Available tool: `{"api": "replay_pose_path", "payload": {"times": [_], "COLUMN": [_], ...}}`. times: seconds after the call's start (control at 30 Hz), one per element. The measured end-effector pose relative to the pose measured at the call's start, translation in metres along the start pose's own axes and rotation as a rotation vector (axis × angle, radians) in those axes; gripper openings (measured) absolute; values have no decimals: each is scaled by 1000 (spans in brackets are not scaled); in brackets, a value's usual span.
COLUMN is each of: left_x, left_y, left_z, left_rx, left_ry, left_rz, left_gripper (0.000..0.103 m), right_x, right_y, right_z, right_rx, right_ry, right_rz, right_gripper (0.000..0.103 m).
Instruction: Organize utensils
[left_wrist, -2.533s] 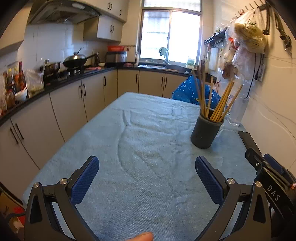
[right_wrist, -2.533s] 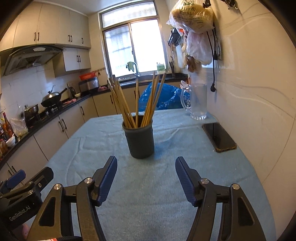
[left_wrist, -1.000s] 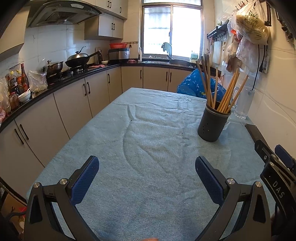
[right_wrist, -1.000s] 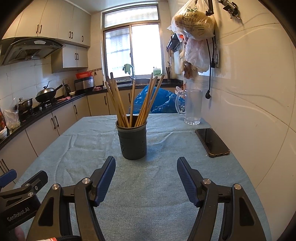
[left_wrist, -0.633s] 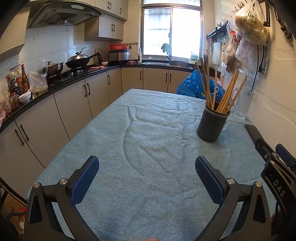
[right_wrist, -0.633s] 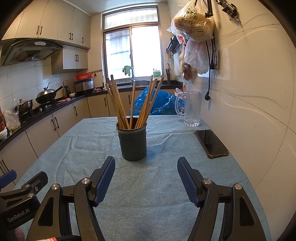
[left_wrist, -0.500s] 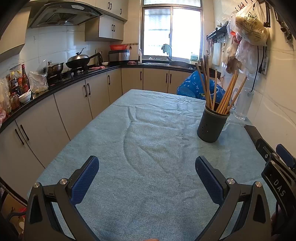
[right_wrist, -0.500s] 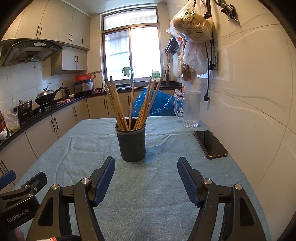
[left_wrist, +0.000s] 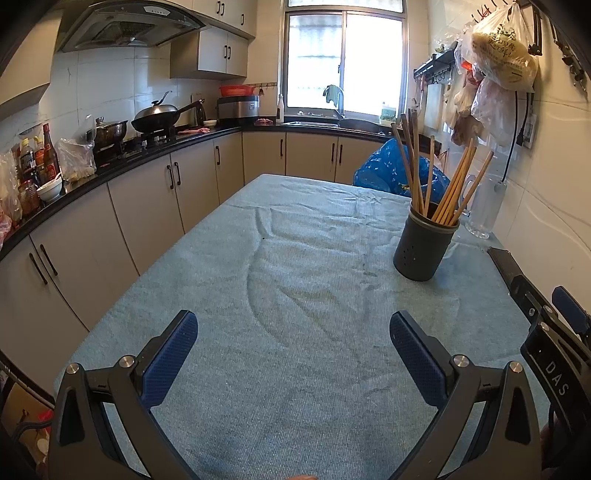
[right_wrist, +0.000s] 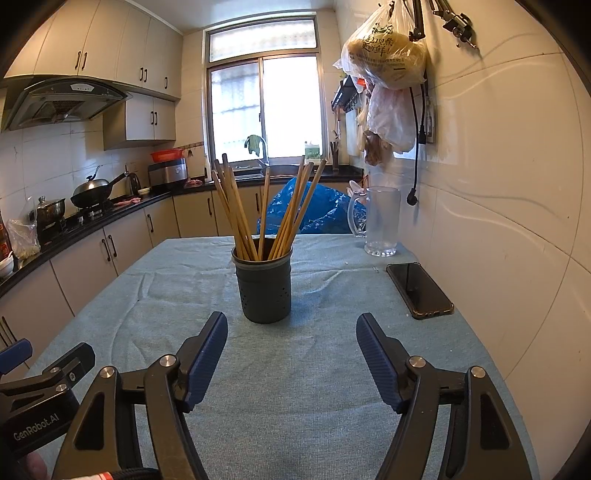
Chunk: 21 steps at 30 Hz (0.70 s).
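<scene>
A dark grey holder (right_wrist: 263, 291) stands upright on the blue-grey tablecloth (right_wrist: 295, 387), with several wooden chopsticks (right_wrist: 275, 210) standing in it. It also shows in the left wrist view (left_wrist: 423, 251) at the right, its chopsticks (left_wrist: 443, 184) fanned out. My right gripper (right_wrist: 291, 332) is open and empty, just short of the holder and centred on it. My left gripper (left_wrist: 293, 336) is open and empty over bare cloth (left_wrist: 295, 295), left of and nearer than the holder. The right gripper's body (left_wrist: 554, 354) shows at the left view's right edge.
A black phone (right_wrist: 419, 290) lies flat right of the holder by the wall. A clear glass jug (right_wrist: 380, 221) stands at the table's far right. A blue plastic bag (right_wrist: 314, 210) sits beyond the far edge. Bags (right_wrist: 388, 74) hang on the right wall. Counters run along the left.
Both grippers have drawn back from the holder and levelled out; it looks smaller and farther away. Both stay open and empty.
</scene>
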<state>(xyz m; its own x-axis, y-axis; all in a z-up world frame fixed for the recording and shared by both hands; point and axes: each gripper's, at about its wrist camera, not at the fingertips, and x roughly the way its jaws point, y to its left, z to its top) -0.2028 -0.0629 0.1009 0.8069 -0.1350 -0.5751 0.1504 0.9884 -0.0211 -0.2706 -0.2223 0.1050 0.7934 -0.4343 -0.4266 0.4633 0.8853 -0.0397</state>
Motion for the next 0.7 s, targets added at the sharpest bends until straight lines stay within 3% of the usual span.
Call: {"api": "replay_pose_path", "payload": {"times": [0.7], "left_x": [15], "left_y": [6], "left_z": [10], "left_rx": [-19], "left_ry": [10], "left_rz": [18], "left_gripper": [103], "right_x": [13], "right_y": [4], "right_z": [0], "right_rx": [-28], "right_ry": [55], "right_rz": [17], "right_gripper": [77]}}
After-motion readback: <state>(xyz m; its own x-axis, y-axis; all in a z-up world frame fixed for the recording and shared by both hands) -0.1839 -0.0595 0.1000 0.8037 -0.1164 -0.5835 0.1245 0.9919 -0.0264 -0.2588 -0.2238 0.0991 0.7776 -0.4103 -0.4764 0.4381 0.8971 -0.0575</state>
